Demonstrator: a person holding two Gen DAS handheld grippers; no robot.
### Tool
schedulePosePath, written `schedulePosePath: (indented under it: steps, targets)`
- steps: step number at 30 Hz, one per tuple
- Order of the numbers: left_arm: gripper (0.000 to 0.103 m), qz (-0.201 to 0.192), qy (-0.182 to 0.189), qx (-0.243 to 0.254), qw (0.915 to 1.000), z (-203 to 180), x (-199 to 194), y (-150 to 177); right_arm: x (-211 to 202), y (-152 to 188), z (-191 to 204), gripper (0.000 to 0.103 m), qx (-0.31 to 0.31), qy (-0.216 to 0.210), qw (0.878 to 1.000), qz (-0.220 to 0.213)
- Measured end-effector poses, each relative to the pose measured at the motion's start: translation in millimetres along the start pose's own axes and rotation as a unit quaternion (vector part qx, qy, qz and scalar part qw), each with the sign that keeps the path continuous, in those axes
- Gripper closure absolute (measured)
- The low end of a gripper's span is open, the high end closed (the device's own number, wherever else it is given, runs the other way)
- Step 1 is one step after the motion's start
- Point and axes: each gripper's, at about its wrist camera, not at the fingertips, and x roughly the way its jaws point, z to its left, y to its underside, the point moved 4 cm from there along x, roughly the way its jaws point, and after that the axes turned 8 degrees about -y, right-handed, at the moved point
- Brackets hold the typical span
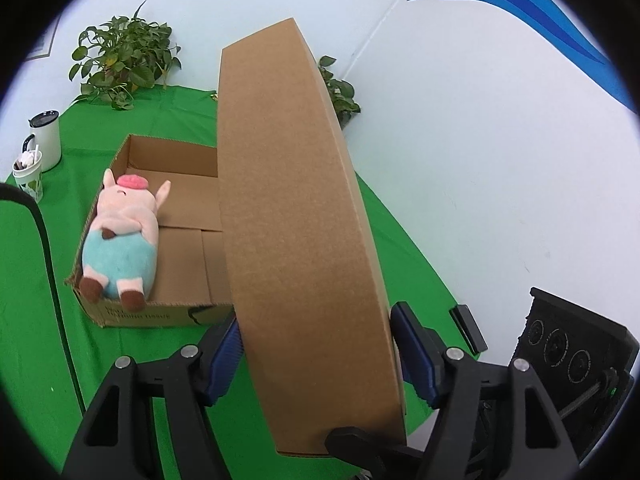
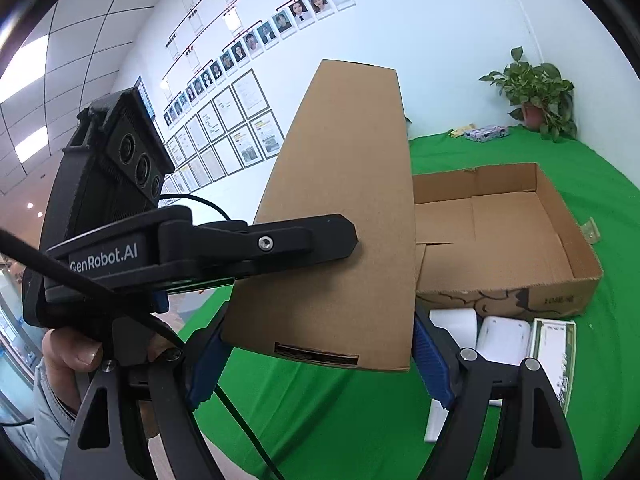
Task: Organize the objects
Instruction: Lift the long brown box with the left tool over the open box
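Brown cardboard fills my view on both sides: a long flat cardboard panel [image 1: 296, 216] stands on edge, raised off the green bench [image 1: 36, 320], and I have it from both ends. My left gripper [image 1: 316, 356] pinches it, blue pads [image 1: 226, 354] pressed against either face of the board near its lower end. From the right wrist view the same cardboard panel [image 2: 344, 216] rises straight ahead, and my right gripper [image 2: 320, 354] clamps it too, with its blue pads [image 2: 430, 360] tight on both sides of the bottom edge. One black finger of the left gripper [image 2: 280, 244] lies flat across the near face there, and the operator's thumb [image 2: 76, 350] shows low on the left.

Ahead and to the left of my left gripper, an open cardboard box [image 1: 160, 240] sits on the bench with a plush pig [image 1: 120, 236] lying inside along its left wall, feet hanging over the near rim. Past the box, further left, a white mug [image 1: 46, 140] and a small cup [image 1: 28, 176] stand close together, with a potted plant [image 1: 124, 60] behind.

On the right wrist side, the open cardboard box [image 2: 520, 240] lies beyond the panel to the right, and white packets [image 2: 504, 338] rest on the bench just in front of it, near my right finger.
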Motion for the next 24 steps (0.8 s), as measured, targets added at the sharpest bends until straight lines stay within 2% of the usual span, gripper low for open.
schedulePosePath:
  steps: [8,15,21,24]
  targets:
    - [0.035,0.017,-0.03,-0.003,0.9994,21.0,29.1,-44.4,48.8,-44.5,-25.8,0.024,0.034,-0.028,0.999,0.022]
    - [0.037,0.042,-0.054,-0.006,0.9977,44.0,66.7,-74.1,100.0,-74.4,-65.8,0.023,0.071,-0.051,0.994,0.066]
    - [0.039,0.066,-0.072,-0.013,0.9951,62.0,96.4,-76.6,136.6,-80.9,-100.0,0.021,0.087,-0.052,0.99,0.102]
    - [0.04,0.077,-0.097,-0.013,0.9922,69.4,108.8,-73.0,147.9,-75.1,-111.7,0.018,0.093,-0.054,0.988,0.114]
